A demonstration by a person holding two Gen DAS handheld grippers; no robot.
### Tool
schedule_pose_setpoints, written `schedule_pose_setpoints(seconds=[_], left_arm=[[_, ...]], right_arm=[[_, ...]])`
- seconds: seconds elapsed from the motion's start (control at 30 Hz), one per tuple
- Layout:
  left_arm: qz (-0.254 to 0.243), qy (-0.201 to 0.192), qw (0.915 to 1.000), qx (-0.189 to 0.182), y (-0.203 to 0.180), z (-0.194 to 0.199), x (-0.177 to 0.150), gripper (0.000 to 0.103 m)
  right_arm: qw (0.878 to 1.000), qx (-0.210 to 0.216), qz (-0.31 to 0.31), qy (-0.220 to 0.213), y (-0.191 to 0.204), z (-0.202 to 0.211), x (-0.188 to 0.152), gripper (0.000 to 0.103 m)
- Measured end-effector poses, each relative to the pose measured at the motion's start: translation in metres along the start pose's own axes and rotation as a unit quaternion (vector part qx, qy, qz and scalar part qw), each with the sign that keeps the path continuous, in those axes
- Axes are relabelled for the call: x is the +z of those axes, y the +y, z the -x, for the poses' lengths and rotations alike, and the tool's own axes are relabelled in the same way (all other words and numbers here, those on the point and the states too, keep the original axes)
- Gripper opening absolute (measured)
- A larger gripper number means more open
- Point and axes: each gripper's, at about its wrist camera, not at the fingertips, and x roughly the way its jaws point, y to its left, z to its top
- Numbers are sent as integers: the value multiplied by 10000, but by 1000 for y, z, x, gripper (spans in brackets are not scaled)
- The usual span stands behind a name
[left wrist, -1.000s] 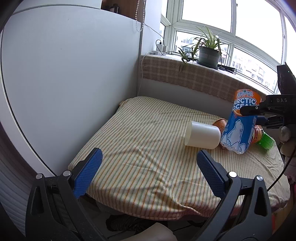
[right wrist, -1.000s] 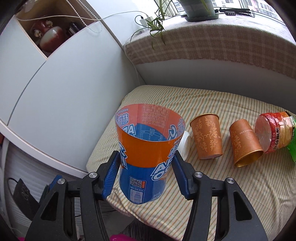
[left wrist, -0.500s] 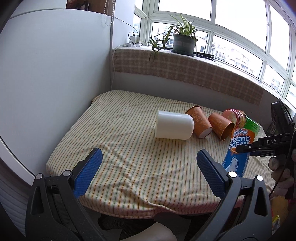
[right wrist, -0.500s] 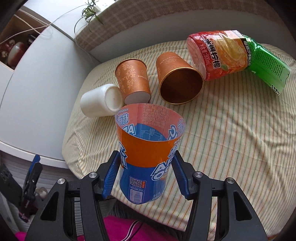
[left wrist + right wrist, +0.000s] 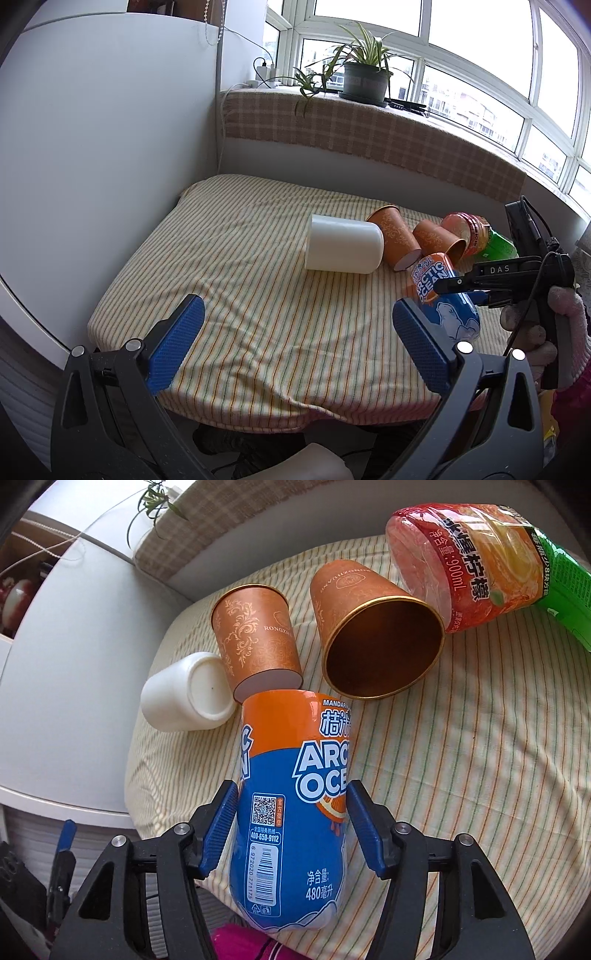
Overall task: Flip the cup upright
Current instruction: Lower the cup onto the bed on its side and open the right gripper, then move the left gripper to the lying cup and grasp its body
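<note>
**Cup in the grip, set-down pending**

Cup [image 5: 291, 805] (blue and orange, "ARCTIC OCEAN") is pinched across its body by the right gripper [image 5: 291, 823], tilted above the striped tablecloth [image 5: 480, 775] near its front edge, orange end toward the copper cups [image 5: 258, 635]. Judging from that, the flip itself is under way; next comes levelling it and lowering its base onto bare cloth, clear of the white cup [image 5: 184, 698]. Left gripper [image 5: 295, 343] hovers spread wide, holding nothing, at the table's near edge.

white cup [image 5: 343, 249] left of copper cups [image 5: 395, 236]
</note>
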Motion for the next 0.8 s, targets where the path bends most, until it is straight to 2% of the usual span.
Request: schedule_pose_setpoints(seconds=[0.17,0.27,0.4,0.5,0.67,0.8], left_arm=[[-53,140,9995,-286,-9,-10,5,103],[0,306,9977,-600,-15,-20,11,103],[17,540,9930,-1053,-29,-36,22,103],[184,943,9821,-1622,-39,-56,31,103],[430,1629,9608,-2200,-59,-94,39,100],[689,2185,9371,-2634,-72,-122,38,96]], right_arm=[[9996,3,155,-251,2,17,-7,62],[9988,36,259,-422,6,29,-11,68],[9971,25,240,-726,3,52,-26,69],[9947,-29,166,-1012,-2,70,-44,69],[9882,-305,-120,-1494,-18,99,-80,69],[9807,-703,-278,-1803,-30,115,-108,69]])
